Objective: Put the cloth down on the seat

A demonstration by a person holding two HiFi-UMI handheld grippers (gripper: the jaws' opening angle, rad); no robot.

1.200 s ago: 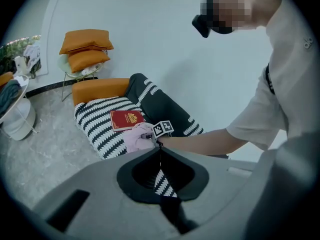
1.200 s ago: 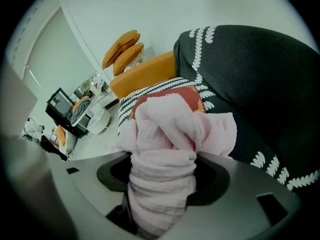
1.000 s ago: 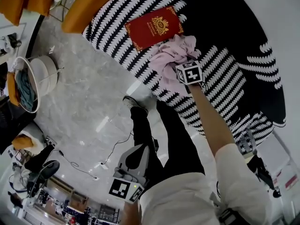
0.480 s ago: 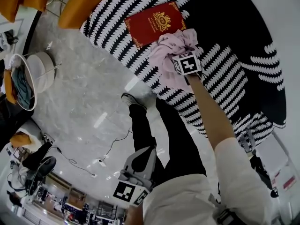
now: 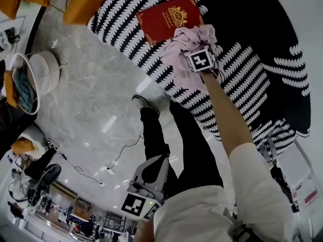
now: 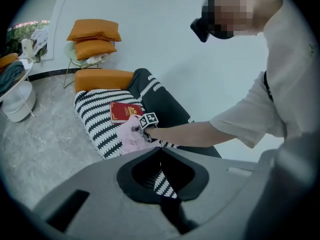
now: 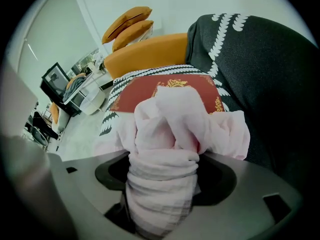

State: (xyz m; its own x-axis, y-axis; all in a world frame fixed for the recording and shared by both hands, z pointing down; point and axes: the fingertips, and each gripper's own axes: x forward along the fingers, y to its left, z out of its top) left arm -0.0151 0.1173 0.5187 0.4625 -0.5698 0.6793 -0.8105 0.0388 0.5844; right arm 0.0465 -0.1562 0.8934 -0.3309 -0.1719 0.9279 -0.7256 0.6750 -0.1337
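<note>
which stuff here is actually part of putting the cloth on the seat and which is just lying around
Job in hand: pink cloth, between the right gripper jaws, which are opening; striped seat.
Lying about: red book on the seat; orange cushion; white side table; left gripper, holding nothing.

Red book [image 5: 170,18] ahead; bare striped seat [image 5: 247,79] alongside.

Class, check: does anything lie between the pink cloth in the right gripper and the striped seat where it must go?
Nothing visible blocks it. The pink cloth, between the opening jaws of the right gripper, droops directly over the striped seat. A red book lies on the seat just beyond the cloth's far edge.
</note>
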